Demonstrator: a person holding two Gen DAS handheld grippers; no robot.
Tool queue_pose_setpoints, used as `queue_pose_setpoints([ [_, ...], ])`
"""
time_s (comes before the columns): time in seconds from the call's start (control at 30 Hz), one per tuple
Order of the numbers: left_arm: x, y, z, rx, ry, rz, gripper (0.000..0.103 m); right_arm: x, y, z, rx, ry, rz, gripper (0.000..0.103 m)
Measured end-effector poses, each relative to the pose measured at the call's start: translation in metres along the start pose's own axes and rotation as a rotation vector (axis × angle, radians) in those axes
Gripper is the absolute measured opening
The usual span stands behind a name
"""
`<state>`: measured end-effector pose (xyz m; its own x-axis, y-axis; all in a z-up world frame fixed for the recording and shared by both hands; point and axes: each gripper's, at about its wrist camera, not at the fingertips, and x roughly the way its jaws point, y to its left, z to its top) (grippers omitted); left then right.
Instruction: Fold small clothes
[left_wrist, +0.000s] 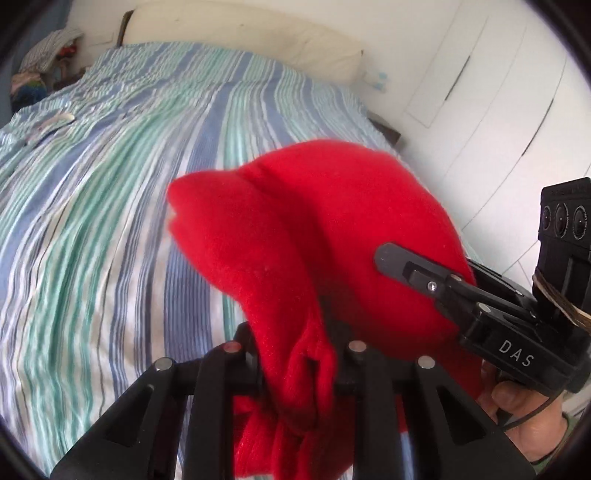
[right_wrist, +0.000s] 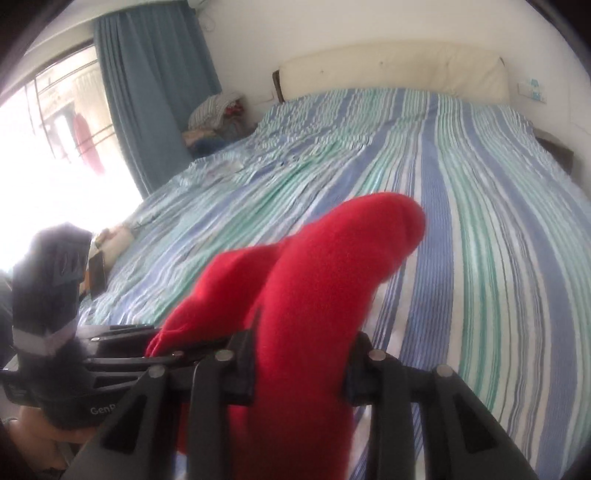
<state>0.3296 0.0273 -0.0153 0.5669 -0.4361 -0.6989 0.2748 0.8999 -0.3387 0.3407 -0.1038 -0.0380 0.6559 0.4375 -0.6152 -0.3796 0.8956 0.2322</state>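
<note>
window only in right-wrist view

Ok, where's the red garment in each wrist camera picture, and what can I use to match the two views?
Left wrist view: the red garment fills the lower centre, pinched between the left gripper and the right gripper, which comes in from the right.
Right wrist view: it rises from bottom centre, clamped in the right gripper's jaws, its tip above the striped bedspread.
Shared landmark: the cream headboard, at the top of both views.
</note>
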Motion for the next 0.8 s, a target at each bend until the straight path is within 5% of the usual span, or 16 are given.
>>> queue_pose_setpoints([
  [0.07,0.008,-0.003,0.007,-0.007,0.011,-0.004,0.037,-0.011,-0.011,0.017,0.017,-0.028,0.012,0.034],
  [0.1,0.019,0.0,0.003,-0.019,0.045,0.001,0.065,-0.011,-0.02,0.023,0.04,-0.023,0.022,0.035],
  [0.17,0.041,0.012,-0.018,-0.04,0.114,0.068,0.092,-0.006,-0.046,0.021,0.101,-0.001,0.01,0.052],
  [0.23,0.049,0.022,-0.055,-0.026,0.171,0.173,0.088,0.008,-0.075,0.003,0.152,0.086,-0.053,0.082],
  [0.27,0.048,0.022,-0.073,-0.009,0.186,0.197,0.088,0.006,-0.09,-0.014,0.175,0.135,-0.112,0.087],
  [0.43,0.004,0.0,-0.134,0.041,0.148,0.243,0.091,-0.037,-0.113,-0.097,0.176,0.237,-0.271,0.087],
  [0.53,-0.028,-0.026,-0.141,0.081,0.071,0.347,0.097,-0.067,-0.106,-0.131,0.176,0.257,-0.292,0.087],
  [0.8,-0.103,-0.07,-0.121,0.108,-0.126,0.521,0.102,-0.133,-0.064,-0.13,0.16,0.192,-0.304,0.095],
])
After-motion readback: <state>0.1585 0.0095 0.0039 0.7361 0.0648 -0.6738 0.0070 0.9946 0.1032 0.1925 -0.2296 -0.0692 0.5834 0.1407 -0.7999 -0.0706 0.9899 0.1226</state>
